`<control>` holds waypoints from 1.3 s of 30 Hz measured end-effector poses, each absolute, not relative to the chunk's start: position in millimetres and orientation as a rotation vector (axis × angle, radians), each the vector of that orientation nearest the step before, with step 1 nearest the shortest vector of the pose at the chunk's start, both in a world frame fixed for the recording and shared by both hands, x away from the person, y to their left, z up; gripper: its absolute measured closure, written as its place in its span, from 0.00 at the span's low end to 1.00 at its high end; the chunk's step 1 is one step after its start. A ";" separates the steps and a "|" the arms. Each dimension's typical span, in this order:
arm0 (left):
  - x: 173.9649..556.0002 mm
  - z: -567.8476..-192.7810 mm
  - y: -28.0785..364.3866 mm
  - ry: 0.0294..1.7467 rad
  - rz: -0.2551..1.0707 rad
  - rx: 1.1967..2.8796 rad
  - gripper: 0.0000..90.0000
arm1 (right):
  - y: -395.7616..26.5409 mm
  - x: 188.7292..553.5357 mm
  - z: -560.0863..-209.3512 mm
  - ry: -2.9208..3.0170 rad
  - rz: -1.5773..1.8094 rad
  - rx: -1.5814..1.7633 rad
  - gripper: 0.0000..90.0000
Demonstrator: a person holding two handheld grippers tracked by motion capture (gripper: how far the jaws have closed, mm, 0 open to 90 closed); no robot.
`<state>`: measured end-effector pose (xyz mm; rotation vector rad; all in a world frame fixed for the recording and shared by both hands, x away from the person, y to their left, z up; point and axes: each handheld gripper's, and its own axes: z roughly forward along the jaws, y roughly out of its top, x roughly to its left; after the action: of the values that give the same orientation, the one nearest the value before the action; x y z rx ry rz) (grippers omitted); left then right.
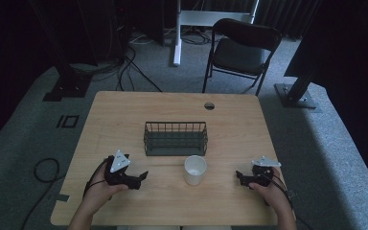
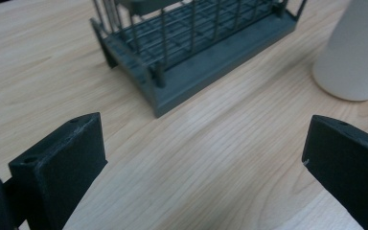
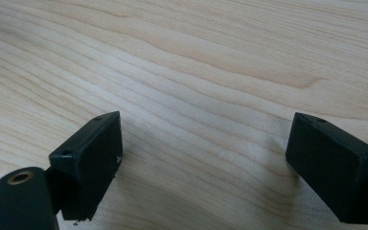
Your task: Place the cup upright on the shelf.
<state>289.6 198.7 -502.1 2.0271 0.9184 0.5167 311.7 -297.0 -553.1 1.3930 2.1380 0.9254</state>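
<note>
A white cup [image 1: 194, 169] stands upright on the wooden table [image 1: 124, 110], just in front of a dark wire basket [image 1: 175, 138]. My left gripper [image 1: 142, 177] rests low at the table's front left, open, jaws pointing right toward the cup. In the left gripper view the basket [image 2: 196, 52] lies ahead and the cup [image 2: 359, 52] stands at the upper right, with bare wood between the jaws. My right gripper [image 1: 239, 177] sits at the front right, open, pointing left toward the cup. Bare table wood [image 3: 206, 96] lies between its jaws.
A cable hole [image 1: 209, 106] marks the table's far edge. Beyond it stand a black folding chair [image 1: 239, 50] and a white desk leg [image 1: 177, 33]. Cables lie on the grey carpet to the left. Dark stands flank the table.
</note>
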 end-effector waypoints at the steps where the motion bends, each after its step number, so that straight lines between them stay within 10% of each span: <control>1: 289.3 -501.4 197.3 0.914 0.515 2.027 0.02 | -297.0 311.7 -553.1 2.138 0.925 1.393 0.13; 39: 286.3 -494.6 108.6 0.621 0.380 2.055 0.02 | -296.8 311.6 -553.1 2.145 0.926 1.387 0.13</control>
<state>286.3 108.6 -494.6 2.0546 0.6213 0.3805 311.6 -296.8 -553.1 1.3874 2.1446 0.9255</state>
